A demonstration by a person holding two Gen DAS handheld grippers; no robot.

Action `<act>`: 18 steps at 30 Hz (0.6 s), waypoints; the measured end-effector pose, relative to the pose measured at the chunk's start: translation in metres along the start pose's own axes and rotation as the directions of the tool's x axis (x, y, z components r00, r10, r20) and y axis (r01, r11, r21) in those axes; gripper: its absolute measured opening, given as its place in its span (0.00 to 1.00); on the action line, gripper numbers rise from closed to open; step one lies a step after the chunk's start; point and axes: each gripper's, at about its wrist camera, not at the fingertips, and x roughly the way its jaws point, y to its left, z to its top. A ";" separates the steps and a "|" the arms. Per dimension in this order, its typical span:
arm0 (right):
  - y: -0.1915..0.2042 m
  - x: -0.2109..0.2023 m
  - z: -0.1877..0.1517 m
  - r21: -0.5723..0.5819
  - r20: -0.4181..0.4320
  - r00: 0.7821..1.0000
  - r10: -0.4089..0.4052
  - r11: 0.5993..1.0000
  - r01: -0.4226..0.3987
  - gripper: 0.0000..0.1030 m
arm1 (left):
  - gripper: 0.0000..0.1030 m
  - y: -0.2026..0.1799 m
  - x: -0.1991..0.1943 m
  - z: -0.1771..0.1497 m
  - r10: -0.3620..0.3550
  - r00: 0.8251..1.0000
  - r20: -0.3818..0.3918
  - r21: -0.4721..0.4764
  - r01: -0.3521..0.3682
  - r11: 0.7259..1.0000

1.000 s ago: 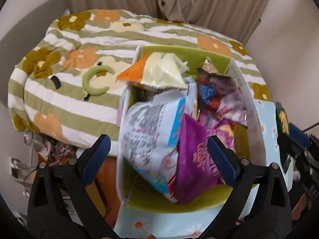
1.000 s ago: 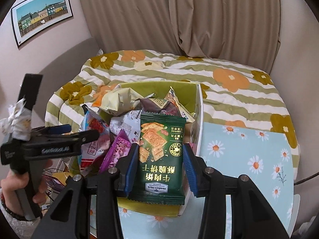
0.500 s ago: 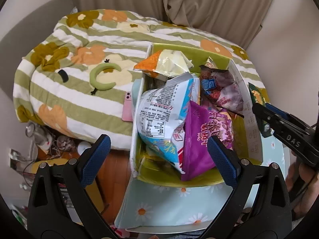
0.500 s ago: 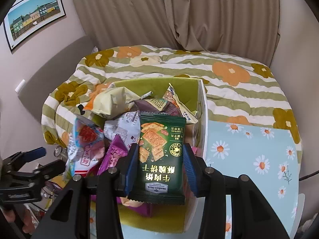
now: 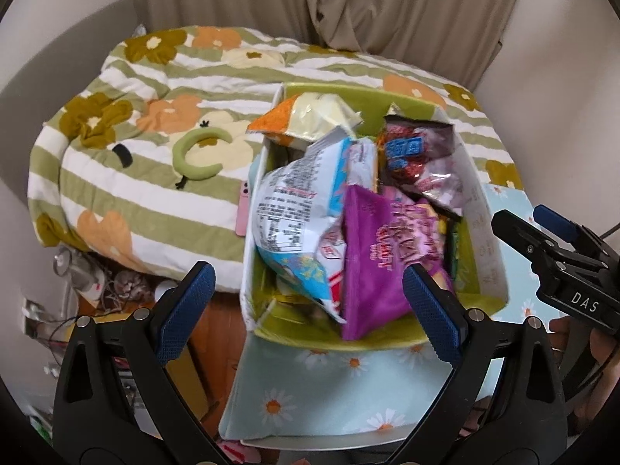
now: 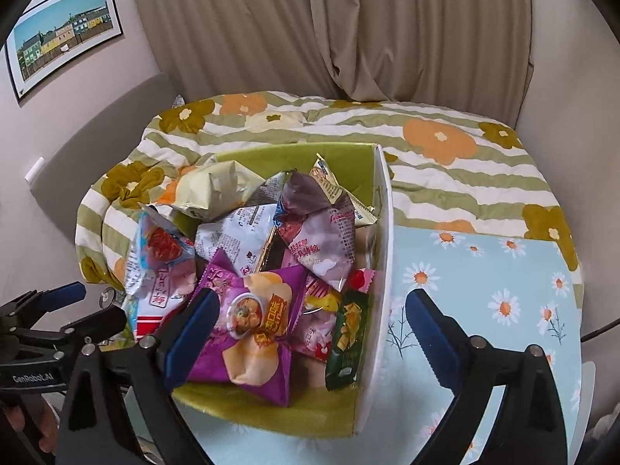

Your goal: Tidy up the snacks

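A white box with a green lining [image 5: 482, 232] [image 6: 381, 255] stands on the daisy-print table, full of snack bags. A purple bag [image 5: 381, 255] [image 6: 248, 317] and a blue-white bag [image 5: 294, 209] lie on top. A dark green cracker packet [image 6: 347, 333] stands on edge against the box's right wall. My left gripper [image 5: 308, 308] is open and empty, above the box's near edge. My right gripper [image 6: 312, 329] is open and empty, just above the packet; it also shows in the left wrist view [image 5: 554, 244].
The table has a light blue daisy cloth [image 6: 484, 271]. Behind it is a bed with a striped floral quilt [image 5: 155, 162], a green curved cushion [image 5: 197, 155] and a pink phone [image 5: 243, 209]. Clutter lies on the floor at the left [image 5: 97, 283].
My right gripper opened and let go of the green cracker packet, which dropped into the box by its right wall. My left gripper drew back a little from the box.
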 end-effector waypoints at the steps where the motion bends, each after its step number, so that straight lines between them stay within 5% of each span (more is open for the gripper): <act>1: -0.001 -0.004 0.000 0.000 0.007 1.000 0.002 1.000 -0.002 0.93 | 0.94 -0.003 -0.007 0.000 0.003 1.000 0.013 0.004 -0.003 1.000; 10: -0.017 -0.085 -0.004 0.008 0.121 0.993 0.013 1.000 -0.014 0.93 | 0.94 -0.046 -0.083 -0.014 0.020 0.987 0.161 0.024 -0.024 0.999; 18: -0.041 -0.171 -0.033 0.022 0.211 0.973 -0.098 0.995 0.095 0.99 | 0.99 -0.086 -0.150 -0.042 0.010 0.945 0.326 0.056 -0.029 0.998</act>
